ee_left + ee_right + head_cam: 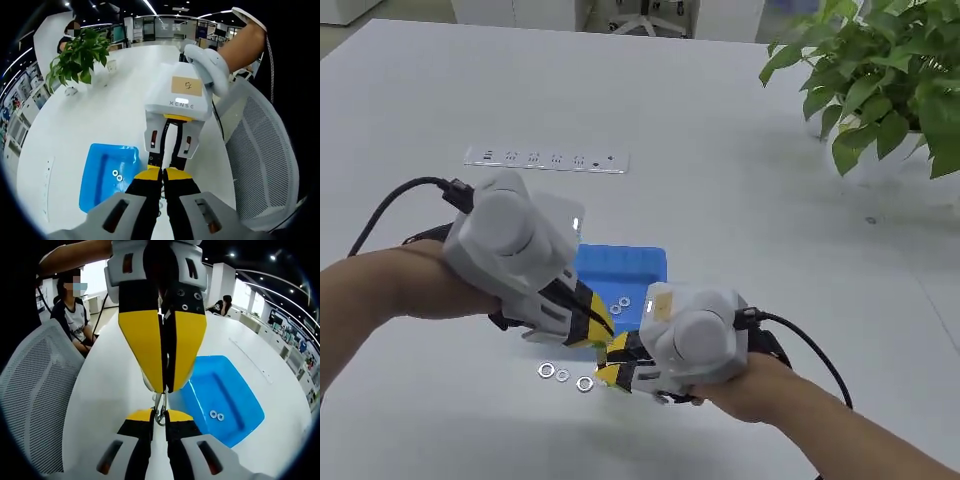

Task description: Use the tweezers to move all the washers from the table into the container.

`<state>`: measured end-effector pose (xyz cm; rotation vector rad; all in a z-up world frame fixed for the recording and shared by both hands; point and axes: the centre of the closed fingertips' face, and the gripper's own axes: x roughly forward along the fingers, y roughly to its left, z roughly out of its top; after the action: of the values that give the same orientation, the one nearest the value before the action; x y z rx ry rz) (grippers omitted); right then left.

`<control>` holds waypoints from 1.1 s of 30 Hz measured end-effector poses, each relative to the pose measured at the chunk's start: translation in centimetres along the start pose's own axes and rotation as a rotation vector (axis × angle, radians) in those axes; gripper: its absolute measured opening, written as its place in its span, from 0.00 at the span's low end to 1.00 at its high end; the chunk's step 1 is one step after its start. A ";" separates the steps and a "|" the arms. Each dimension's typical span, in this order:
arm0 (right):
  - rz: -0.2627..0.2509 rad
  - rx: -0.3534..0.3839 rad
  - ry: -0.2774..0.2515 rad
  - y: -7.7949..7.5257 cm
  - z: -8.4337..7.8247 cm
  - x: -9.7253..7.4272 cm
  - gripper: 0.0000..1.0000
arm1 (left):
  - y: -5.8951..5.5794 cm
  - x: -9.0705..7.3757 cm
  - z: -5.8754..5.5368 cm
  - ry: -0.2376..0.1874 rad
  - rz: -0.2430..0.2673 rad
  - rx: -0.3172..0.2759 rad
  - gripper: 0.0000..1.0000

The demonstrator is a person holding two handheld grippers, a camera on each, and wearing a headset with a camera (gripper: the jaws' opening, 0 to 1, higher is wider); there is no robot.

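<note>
My left gripper (pixel 163 382) had its yellow jaws pressed together on the tweezers (pixel 159 407), whose metal end hung out at frame centre. My right gripper (pixel 159 416) pinched that same end from the bottom. The blue container (pixel 645 262), centre of the head view, held two washers (pixel 620 303). Three more washers (pixel 563 376) lay on the white table (pixel 720 180) just below its left corner.

**White tabletop and its load**

The white tabletop (pixel 720 130) carried a blue container (pixel 620 262) on its near side, with three washers (pixel 563 375) lying loose just in front of it. A white power strip (pixel 546 159) lay farther back. A potted plant (pixel 880 80) stood at the far right.
</note>
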<state>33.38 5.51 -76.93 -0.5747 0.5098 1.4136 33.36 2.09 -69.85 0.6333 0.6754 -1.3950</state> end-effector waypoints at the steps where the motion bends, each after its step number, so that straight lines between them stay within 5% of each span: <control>1: 0.002 -0.005 -0.003 0.0 0.2 0.0 0.10 | 0.0 -0.2 0.1 0.000 -0.002 0.001 0.05; 23: -0.016 -0.014 -0.025 -1.4 3.1 -1.5 0.10 | 1.0 -2.9 2.0 -0.008 0.018 0.033 0.05; 33: -0.019 -0.046 -0.013 -3.1 4.2 -2.1 0.10 | 2.4 -3.9 2.8 -0.024 0.051 0.047 0.05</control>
<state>36.27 6.41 -72.21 -0.6056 0.4619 1.4133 35.72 2.75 -65.03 0.6660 0.6053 -1.3725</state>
